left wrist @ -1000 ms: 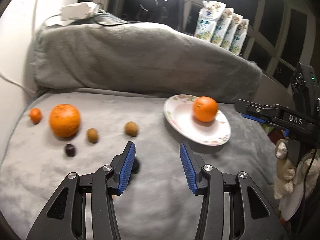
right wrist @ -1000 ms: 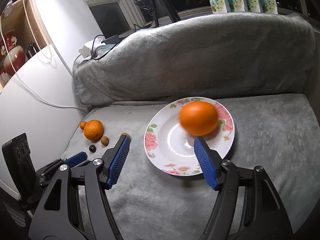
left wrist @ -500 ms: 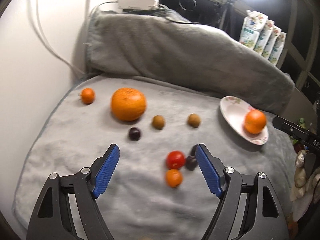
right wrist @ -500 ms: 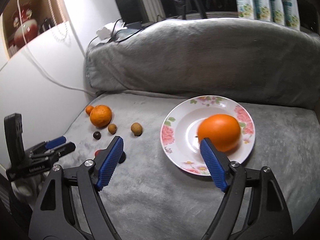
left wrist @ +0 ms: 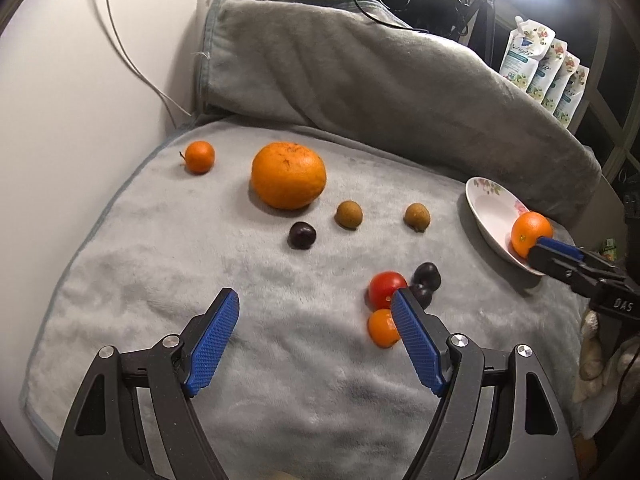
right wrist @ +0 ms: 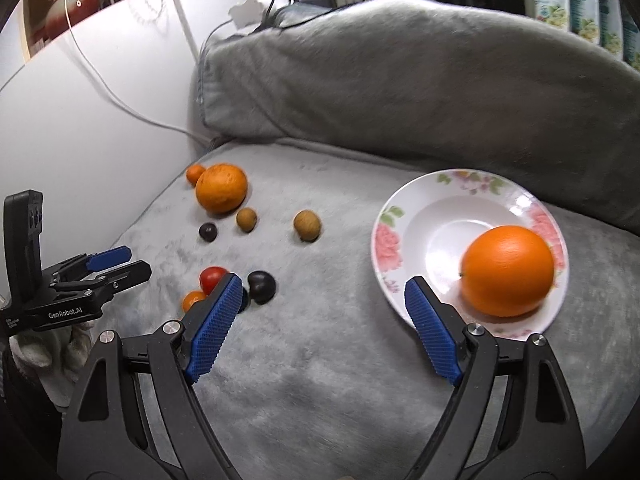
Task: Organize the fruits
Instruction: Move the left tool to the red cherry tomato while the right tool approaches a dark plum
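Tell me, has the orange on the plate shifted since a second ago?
Yes. In the right wrist view the orange now sits by the flowered plate's near right rim, having rolled there from the far side of the well.

Bare grey blanket [left wrist: 160, 264] in front of the left hand-held gripper [left wrist: 316, 344]: clear run up to the big orange [left wrist: 288, 180] & dark plum [left wrist: 302, 235]. Tomato cluster [left wrist: 387, 289] crowds its right pad. Right hand-held gripper [right wrist: 324, 320]: open blanket between the cluster & plate [right wrist: 404, 216]. Cushion [right wrist: 400, 80] walls off the back.
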### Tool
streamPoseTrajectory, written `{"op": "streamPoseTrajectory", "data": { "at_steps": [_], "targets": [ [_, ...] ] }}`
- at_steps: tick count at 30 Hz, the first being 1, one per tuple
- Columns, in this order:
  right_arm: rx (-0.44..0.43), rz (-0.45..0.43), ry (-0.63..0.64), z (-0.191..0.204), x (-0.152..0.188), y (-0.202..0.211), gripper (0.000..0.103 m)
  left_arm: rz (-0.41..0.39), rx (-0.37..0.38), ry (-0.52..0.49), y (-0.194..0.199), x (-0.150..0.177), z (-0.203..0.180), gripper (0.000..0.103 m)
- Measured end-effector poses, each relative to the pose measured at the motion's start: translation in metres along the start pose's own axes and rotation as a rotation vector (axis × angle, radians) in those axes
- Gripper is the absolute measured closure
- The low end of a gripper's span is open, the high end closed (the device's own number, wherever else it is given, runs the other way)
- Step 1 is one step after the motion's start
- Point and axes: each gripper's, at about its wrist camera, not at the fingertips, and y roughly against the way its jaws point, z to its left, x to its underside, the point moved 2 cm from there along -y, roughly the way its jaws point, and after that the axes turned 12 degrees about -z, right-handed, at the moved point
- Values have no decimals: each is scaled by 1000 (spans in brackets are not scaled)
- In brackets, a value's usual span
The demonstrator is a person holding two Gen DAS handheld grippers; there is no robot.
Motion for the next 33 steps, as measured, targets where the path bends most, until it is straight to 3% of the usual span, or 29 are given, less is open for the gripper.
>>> {"op": "streamPoseTrajectory", "data": {
  "at_steps": [4, 14, 22, 33],
  "targets": [
    [-40, 41, -20, 6, 5, -14, 17, -9, 35, -1, 0, 0, -5, 25],
    [-124, 135, -77, 16, 13, -46, 43, 61, 176, 55, -19, 3, -15, 56],
    [-151, 174, -113, 23, 15, -67, 57, 92, 201, 43, -31, 5, -24, 61],
    [-178, 214, -136, 26, 20, -84, 66, 125, 217, 55, -46, 6, -24, 66]
  ]
}}
